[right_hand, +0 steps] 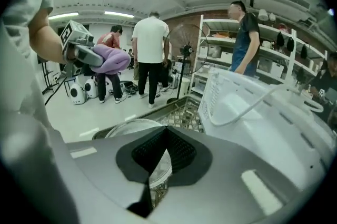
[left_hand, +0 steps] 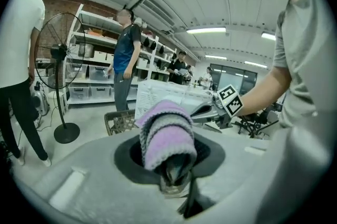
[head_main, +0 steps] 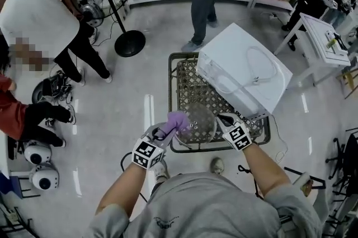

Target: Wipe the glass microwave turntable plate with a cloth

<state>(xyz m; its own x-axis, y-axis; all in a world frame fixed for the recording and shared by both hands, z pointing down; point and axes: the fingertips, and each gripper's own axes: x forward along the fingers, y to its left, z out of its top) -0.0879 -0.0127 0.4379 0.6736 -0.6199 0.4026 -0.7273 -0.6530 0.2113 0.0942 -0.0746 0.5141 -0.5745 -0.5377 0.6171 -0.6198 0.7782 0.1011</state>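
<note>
Lilac knitted cloth: we see lilac crossed by grey bands.
Clear round glass plate: we find it colourless.
White boxy microwave: plain white.
Dark woven table: we see an open lattice.
Marker cube of the left gripper: our black-and-white squares.

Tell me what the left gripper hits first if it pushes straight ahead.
Probably the glass turntable plate. The left gripper holds a purple cloth that points at the plate's near rim, and the right gripper is gripping that plate. Depth is unclear, so the cloth may already touch it.
</note>
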